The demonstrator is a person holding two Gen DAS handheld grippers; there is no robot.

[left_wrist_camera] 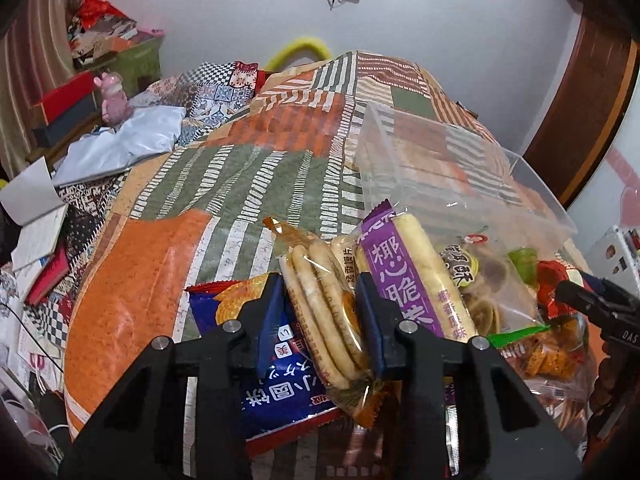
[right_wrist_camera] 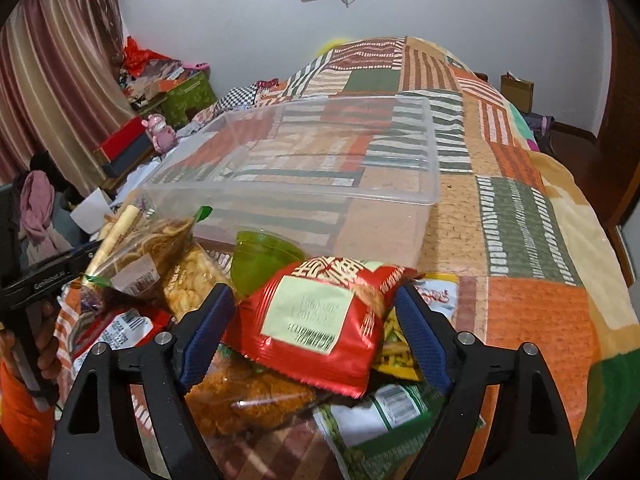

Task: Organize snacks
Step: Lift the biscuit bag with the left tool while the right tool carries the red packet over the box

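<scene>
While my left claw (left_wrist_camera: 320,304) is pinching the light, brittle rice-cracker packet (left_wrist_camera: 326,312) mid-body, my right claw (right_wrist_camera: 316,320) is gaping around a puffy red snack bag (right_wrist_camera: 316,316), not yet squeezing.

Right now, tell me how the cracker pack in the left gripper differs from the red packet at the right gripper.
The cracker pack is clear, showing pale round biscuits; the red packet is opaque foil with a pale label. The cracker pack is slim, the red packet broad and puffy. The left gripper is shut on the cracker pack; the right gripper straddles the red packet, open. Both are sealed snacks.
</scene>
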